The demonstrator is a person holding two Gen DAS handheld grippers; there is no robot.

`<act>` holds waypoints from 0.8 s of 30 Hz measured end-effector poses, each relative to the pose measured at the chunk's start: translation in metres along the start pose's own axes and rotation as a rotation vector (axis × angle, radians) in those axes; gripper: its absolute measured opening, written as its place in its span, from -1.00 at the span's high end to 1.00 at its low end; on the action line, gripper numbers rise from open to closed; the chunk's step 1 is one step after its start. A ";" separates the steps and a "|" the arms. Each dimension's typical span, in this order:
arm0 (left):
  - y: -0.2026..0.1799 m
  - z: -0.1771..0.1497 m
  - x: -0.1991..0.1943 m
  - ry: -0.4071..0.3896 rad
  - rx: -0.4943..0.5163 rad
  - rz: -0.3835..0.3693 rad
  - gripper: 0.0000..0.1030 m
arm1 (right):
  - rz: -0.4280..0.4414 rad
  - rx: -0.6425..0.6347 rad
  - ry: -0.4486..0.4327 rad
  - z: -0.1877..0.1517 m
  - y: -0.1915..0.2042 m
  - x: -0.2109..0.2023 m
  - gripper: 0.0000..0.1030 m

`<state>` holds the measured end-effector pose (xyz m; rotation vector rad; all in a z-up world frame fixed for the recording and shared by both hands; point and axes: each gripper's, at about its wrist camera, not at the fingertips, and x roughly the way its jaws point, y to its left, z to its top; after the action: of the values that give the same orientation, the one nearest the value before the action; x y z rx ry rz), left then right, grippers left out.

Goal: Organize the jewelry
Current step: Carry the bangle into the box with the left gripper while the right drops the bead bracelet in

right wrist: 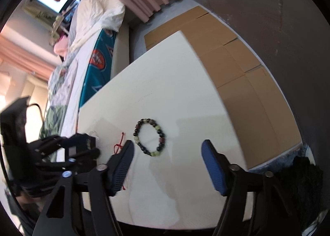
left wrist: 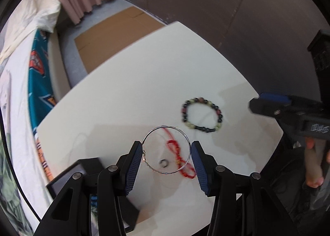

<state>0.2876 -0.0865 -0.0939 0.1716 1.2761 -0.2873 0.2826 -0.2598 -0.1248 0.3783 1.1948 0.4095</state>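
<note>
- Left gripper (left wrist: pixel 166 152): a thin wire hoop (left wrist: pixel 166 149) is clamped between its pads, above a red cord (left wrist: pixel 179 158) on the white table (left wrist: pixel 123 95).
- Bead bracelet (right wrist: pixel 150 137) is seen flat on the table, just ahead of the right gripper (right wrist: pixel 167 154), whose fingers are spread, nothing held.

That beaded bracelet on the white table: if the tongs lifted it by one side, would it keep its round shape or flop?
The beaded bracelet would probably sag: it looks like separate round beads on a string, not a solid band. The beads look smooth, so it might slip between the pads. Pushed across the white table, it would likely slide and deform rather than roll.
</note>
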 end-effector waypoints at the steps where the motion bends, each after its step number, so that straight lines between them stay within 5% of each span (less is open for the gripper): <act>1: 0.004 -0.002 -0.004 -0.007 -0.010 0.003 0.02 | -0.015 -0.020 0.010 0.001 0.007 0.006 -0.13; 5: 0.021 -0.006 -0.018 -0.024 -0.033 0.015 0.02 | -0.065 -0.110 0.051 0.007 0.031 0.027 0.24; 14: 0.056 -0.042 -0.050 -0.048 -0.089 0.046 0.02 | -0.269 -0.283 0.060 0.006 0.063 0.063 0.31; 16: 0.063 -0.052 -0.057 -0.055 -0.103 0.051 0.02 | -0.312 -0.300 0.064 0.005 0.065 0.071 0.61; 24: 0.088 -0.078 -0.070 -0.070 -0.178 0.052 0.02 | -0.332 -0.307 0.050 -0.001 0.073 0.068 0.82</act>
<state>0.2249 0.0278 -0.0523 0.0417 1.2189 -0.1328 0.2950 -0.1631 -0.1448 -0.0966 1.1955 0.3080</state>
